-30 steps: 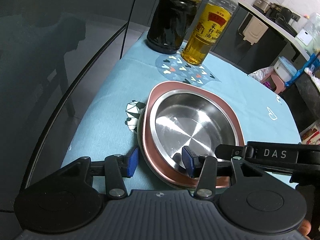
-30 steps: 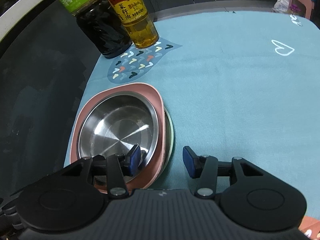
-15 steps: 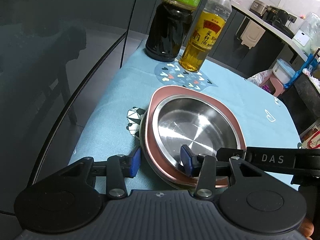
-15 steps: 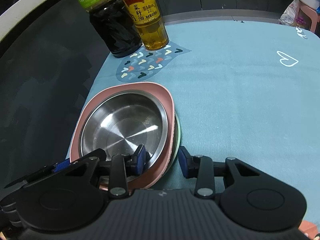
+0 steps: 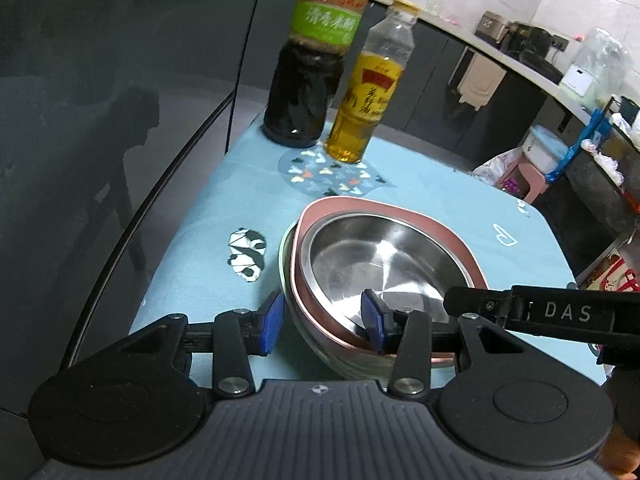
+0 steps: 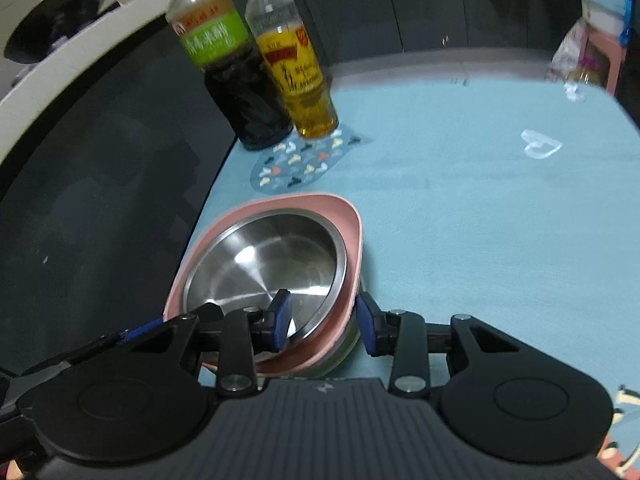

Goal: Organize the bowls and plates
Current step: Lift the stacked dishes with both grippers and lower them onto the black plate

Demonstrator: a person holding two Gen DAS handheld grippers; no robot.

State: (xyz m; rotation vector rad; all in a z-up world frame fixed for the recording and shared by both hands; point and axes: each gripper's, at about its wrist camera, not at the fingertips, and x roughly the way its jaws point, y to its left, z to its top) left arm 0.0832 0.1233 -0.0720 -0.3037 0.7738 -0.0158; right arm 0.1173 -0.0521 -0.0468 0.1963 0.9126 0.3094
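Note:
A steel bowl (image 5: pixel 384 264) sits in a pink plate (image 5: pixel 440 224), which rests on a lower bowl (image 5: pixel 316 344). My left gripper (image 5: pixel 323 324) is shut on the stack's near rim, one pad outside the lower bowl and one inside the steel bowl. My right gripper (image 6: pixel 324 320) is shut on the same stack from the other side, across the steel bowl (image 6: pixel 260 264), pink plate (image 6: pixel 352 232) and lower bowl (image 6: pixel 344 344). The stack looks tilted and raised slightly off the cloth. The right gripper's black arm (image 5: pixel 560 312) crosses the left wrist view.
A dark vinegar bottle (image 5: pixel 304 92) and a yellow oil bottle (image 5: pixel 364 112) stand at the far edge of the blue tablecloth (image 5: pixel 440 192). The table's left edge drops to a dark floor. A pink stool (image 5: pixel 532 184) and a kitchen counter lie beyond.
The right gripper's jaws closed onto the stack's rim. Both grippers then rose with the stack, so the bottles now stand higher and taller in both views.

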